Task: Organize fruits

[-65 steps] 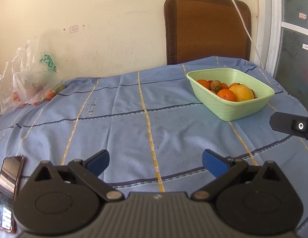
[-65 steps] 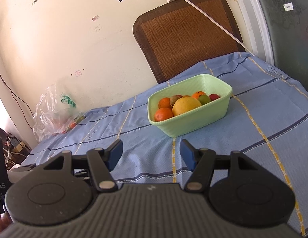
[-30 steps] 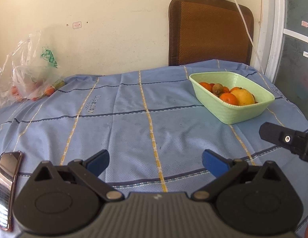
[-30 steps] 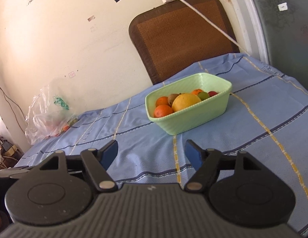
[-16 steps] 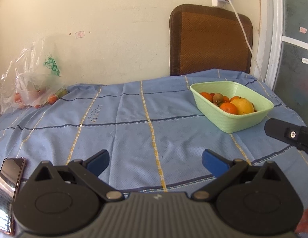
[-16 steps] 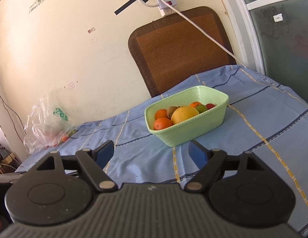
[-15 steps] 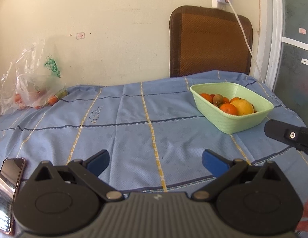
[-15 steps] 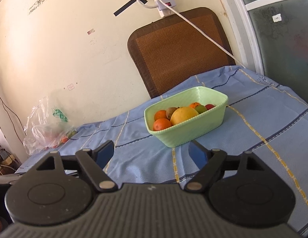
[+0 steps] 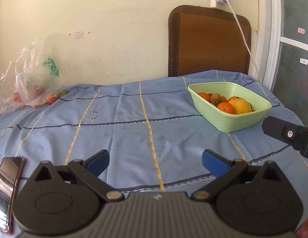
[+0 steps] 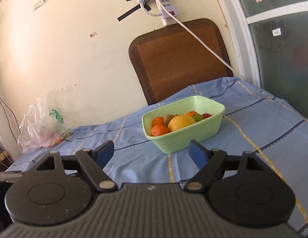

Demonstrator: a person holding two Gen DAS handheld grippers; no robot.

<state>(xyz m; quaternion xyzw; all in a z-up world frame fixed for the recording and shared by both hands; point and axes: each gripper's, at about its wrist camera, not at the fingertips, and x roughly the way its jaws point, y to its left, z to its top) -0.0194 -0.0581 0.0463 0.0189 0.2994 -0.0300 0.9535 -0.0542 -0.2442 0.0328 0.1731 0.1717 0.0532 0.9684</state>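
My view of the fruit inside the crinkled clear plastic bag (image 9: 33, 87) by the wall is too blurred to sort out; a phone (image 9: 6, 190) is cut off at the left edge. The ribbed, pale green basket (image 10: 185, 138) sits on the blue striped woven cloth (image 9: 134, 123), holding oranges (image 10: 159, 130), one large yellow fruit (image 10: 180, 123) and a fuzzy kiwi (image 9: 215, 98). My left gripper (image 9: 155, 159) and right gripper (image 10: 152, 152) both have blue fingers spread wide, empty.
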